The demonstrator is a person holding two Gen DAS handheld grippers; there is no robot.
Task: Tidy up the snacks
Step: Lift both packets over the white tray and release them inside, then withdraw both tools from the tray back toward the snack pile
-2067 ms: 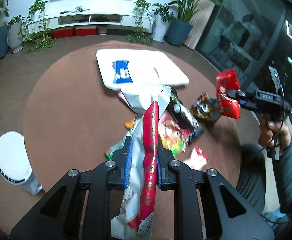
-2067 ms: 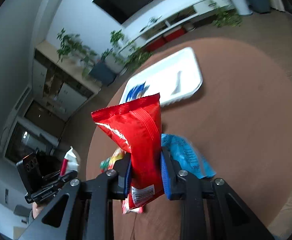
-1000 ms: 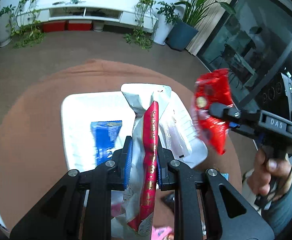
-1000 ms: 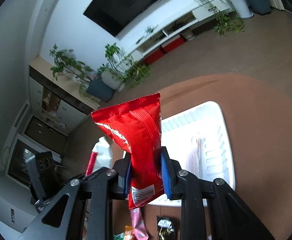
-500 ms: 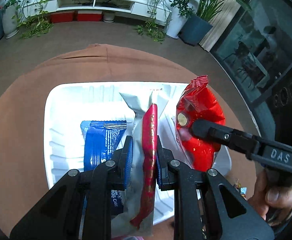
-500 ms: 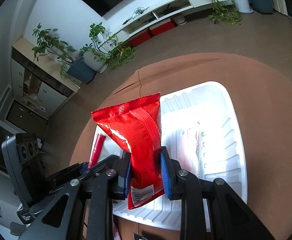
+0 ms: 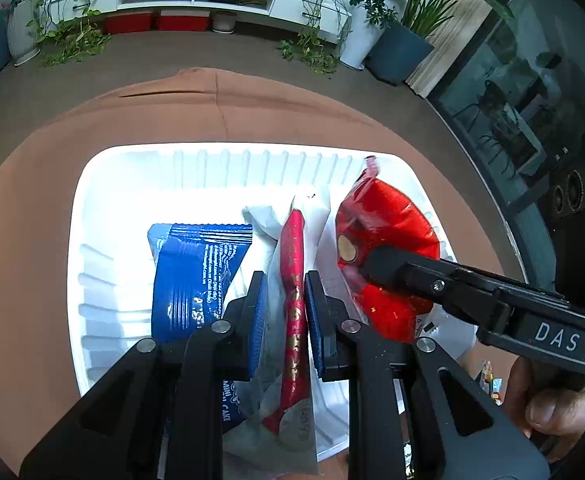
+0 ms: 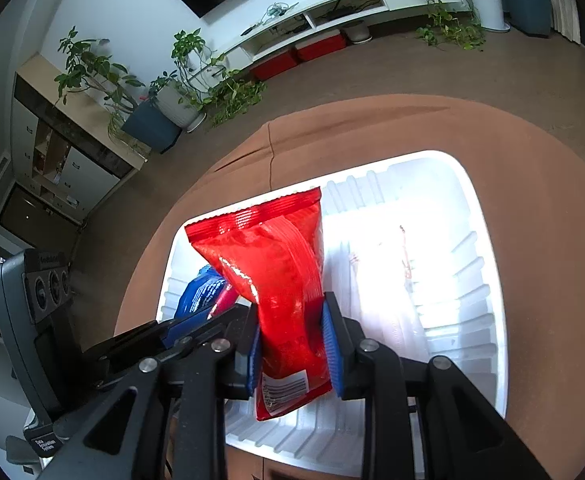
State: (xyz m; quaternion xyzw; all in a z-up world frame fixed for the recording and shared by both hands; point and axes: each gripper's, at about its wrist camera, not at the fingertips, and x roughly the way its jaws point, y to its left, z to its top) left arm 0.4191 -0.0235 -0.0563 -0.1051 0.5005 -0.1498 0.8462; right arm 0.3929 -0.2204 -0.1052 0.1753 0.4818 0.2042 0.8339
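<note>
Fingers, left wrist view: left gripper (image 7: 285,304) is clamped tight on a white-and-red packet (image 7: 294,292), which hangs over the middle of the white tray (image 7: 104,184).
Neighbours, left wrist view: blue cake packet (image 7: 196,276) lies in the tray just left of the held packet; the red bag (image 7: 384,248) sits just to its right, with the right gripper's black finger across it.
Advice, left: lower the packet into the gap between blue packet and red bag, then release; let it go flat so it does not ride up on either.
Hidden, left wrist view: the packet's lower end is behind the gripper body; a few small wrappers at the lower right are too cut off to name.
Fingers, right wrist view: right gripper (image 8: 292,344) has its jaws opening, the red bag between them and its pads close on either side.
Advice, right: finish opening and draw back straight, clear of the other gripper close by on the left.
Hidden, right wrist view: glare washes out the tray's right half; something pale lies there, unreadable.
</note>
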